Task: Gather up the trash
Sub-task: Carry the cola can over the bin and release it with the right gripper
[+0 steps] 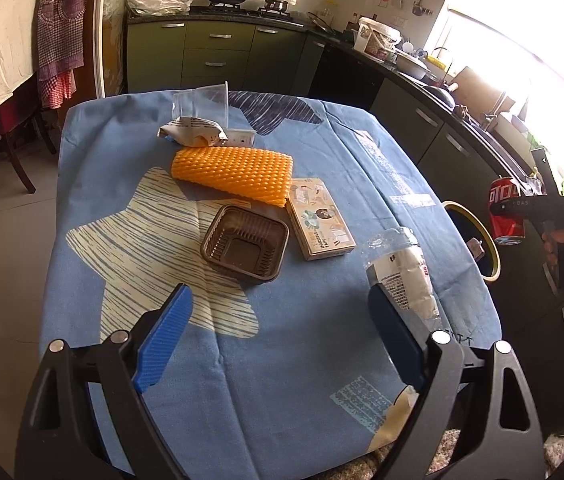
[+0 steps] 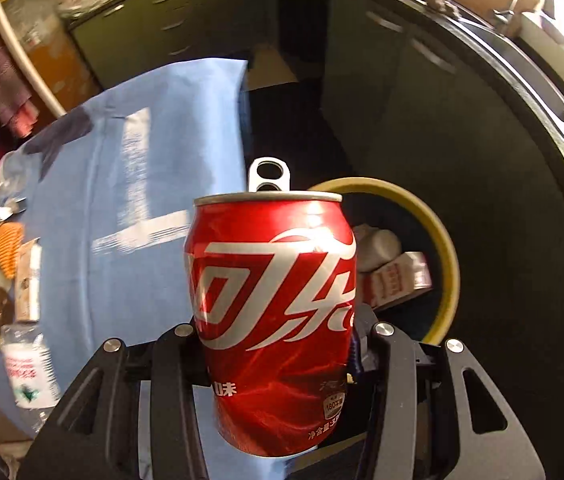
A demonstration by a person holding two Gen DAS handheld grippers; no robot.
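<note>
our right tongs (image 2: 278,344) are clenched on the red can (image 2: 272,308), held in the air past the worktop's (image 1: 266,360) edge, just before the yellow-rimmed bin (image 2: 438,236) with cartons inside. our left tongs (image 1: 278,320) hang released above the blue cloth. beyond them lie a crushed bottle (image 1: 402,276), a brown tray (image 1: 246,244), a tape box (image 1: 320,220), orange foam (image 1: 238,172) and a clear cup (image 1: 202,104).

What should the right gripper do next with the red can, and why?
Probably carry the red can over the yellow-rimmed bin and let go. The right gripper has it clamped off the table, the bin sits just beyond with trash already inside, and the can is not yet above the opening.
</note>
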